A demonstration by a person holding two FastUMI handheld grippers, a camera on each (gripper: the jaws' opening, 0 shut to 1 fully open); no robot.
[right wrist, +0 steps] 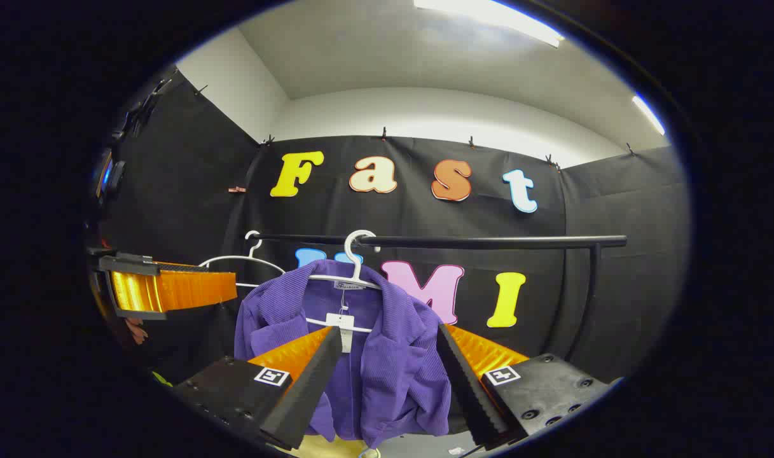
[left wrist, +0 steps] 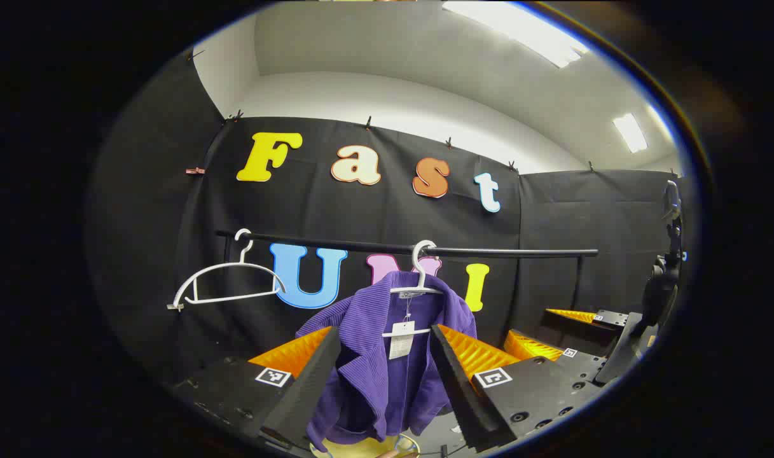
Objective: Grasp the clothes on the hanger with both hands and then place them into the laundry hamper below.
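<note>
Both tongs stand with their fingers spread apart and nothing between them touching. My left tongs point(left wrist: 387, 381) and my right tongs point(right wrist: 387, 381) each point forward at the purple jacket point(left wrist: 380, 356), which hangs on a white hanger point(left wrist: 418, 280) from the black rail point(left wrist: 488, 250). Along the rail from it hangs a bare hanger point(left wrist: 228, 280). The jacket drops straight down from the rail, its long axis upright, and lies dead ahead of both tongs; I cannot tell which is nearer. Something pale yellow, perhaps the hamper point(left wrist: 361, 448), peeks out below the hem. I judge both must close in level, one per side.
</note>
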